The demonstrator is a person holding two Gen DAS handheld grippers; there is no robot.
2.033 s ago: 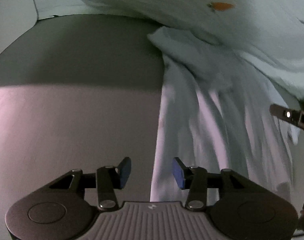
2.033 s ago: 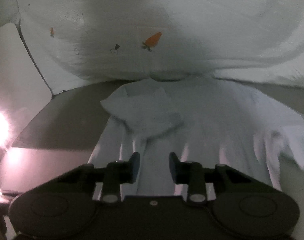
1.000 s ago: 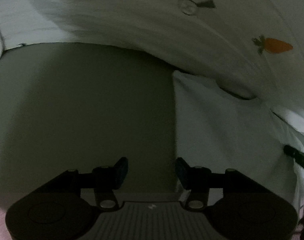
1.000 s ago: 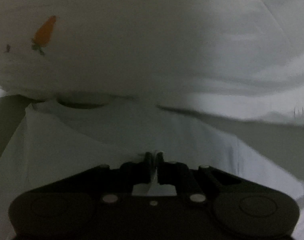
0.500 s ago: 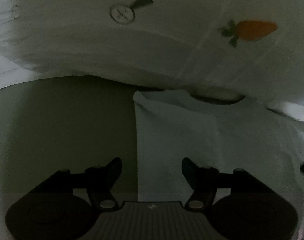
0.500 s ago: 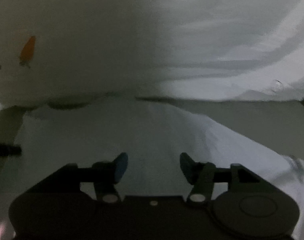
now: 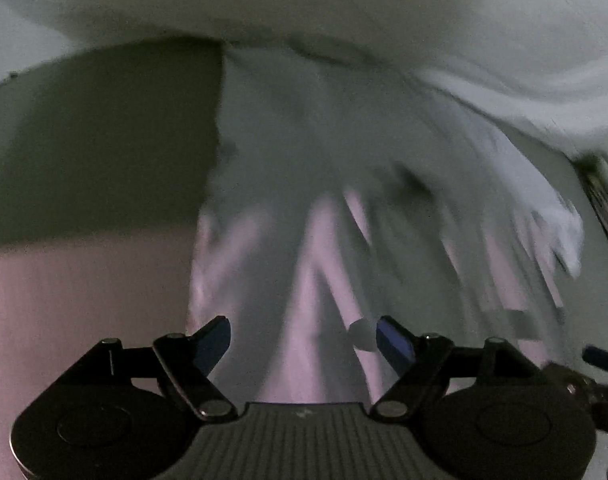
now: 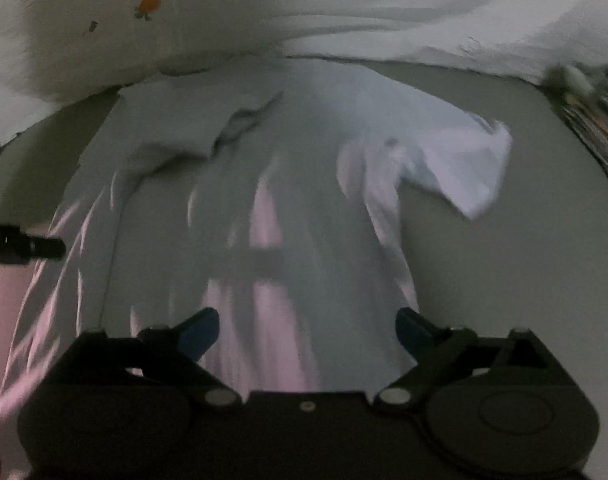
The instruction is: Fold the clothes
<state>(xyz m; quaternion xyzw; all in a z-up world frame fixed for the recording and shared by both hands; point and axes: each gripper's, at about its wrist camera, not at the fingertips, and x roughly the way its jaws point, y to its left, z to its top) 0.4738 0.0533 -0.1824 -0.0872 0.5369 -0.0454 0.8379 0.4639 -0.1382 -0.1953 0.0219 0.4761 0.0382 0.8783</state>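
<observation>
Both grippers, left (image 7: 303, 338) and right (image 8: 307, 327), hang released above the rumpled white garment (image 8: 272, 184).

White garment (image 7: 343, 184) motion-blurred; striped fabric (image 8: 595, 116) cut off at right edge.

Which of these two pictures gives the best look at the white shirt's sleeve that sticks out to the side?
The right wrist view. There the sleeve lies in full outline on the grey surface, fairly sharp. In the left wrist view the same sleeve sits at the right edge, smeared by motion blur, so its shape is hard to read.
</observation>
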